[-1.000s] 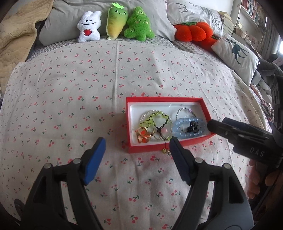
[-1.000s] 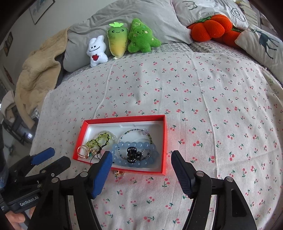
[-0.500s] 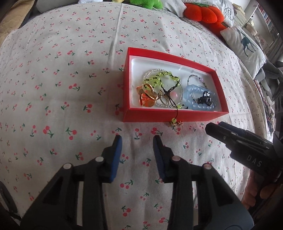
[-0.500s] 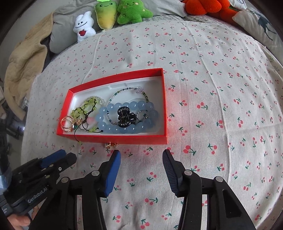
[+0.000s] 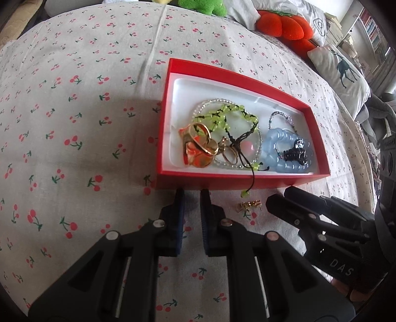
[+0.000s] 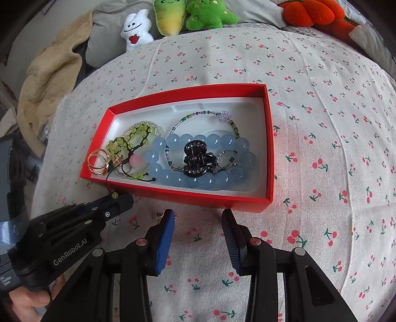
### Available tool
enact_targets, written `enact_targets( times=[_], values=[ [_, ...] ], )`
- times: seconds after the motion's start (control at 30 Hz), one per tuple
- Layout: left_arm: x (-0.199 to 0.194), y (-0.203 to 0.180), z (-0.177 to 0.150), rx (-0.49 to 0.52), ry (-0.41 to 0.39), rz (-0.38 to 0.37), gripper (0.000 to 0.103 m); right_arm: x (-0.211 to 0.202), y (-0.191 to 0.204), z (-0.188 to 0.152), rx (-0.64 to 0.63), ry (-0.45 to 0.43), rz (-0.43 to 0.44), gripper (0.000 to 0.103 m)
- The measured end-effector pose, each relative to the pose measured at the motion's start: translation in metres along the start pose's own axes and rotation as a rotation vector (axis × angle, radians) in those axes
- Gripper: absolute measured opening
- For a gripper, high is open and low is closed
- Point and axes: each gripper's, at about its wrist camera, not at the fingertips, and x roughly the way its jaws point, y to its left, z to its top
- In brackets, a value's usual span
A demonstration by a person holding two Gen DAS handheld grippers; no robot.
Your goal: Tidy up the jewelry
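Two closing claws, left claw (image 5: 190,195) nearly shut, right claw (image 6: 198,218) wider, both empty beside red box (image 5: 247,178).

This was a bedroom in a home. A bed (image 6: 321,99) lay under a cherry-print sheet, with grey pillows (image 6: 104,44) and plush toys (image 6: 210,14) ranged along its head, a beige blanket (image 6: 47,81) bunched at one side, and a bookshelf (image 5: 371,27) past a deer-print cushion (image 5: 344,71).
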Motion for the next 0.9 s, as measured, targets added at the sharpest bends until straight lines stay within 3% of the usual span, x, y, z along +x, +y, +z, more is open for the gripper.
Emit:
enact_targets(
  times=[0.1, 0.33, 0.5, 0.57, 0.9],
  values=[
    [0.0, 0.0, 0.001, 0.013, 0.001, 0.002, 0.014, 0.004, 0.006, 0.002, -0.021, 0.004, 0.012, 0.03],
    [-0.003, 0.002, 0.001, 0.02, 0.0, 0.021, 0.014, 0.013, 0.018, 0.003, -0.038, 0.028, 0.016, 0.028],
    [-0.004, 0.001, -0.001, 0.028, 0.008, 0.023, 0.015, 0.022, 0.025, 0.006, -0.048, 0.045, -0.046, 0.009],
    [-0.004, -0.001, -0.002, 0.038, 0.008, 0.025, 0.016, 0.022, 0.023, 0.008, -0.032, 0.048, -0.043, 0.007],
    [0.0, -0.018, -0.006, 0.093, 0.028, -0.036, 0.018, 0.007, -0.008, -0.001, 0.016, 0.074, -0.035, 0.006]
  ],
)
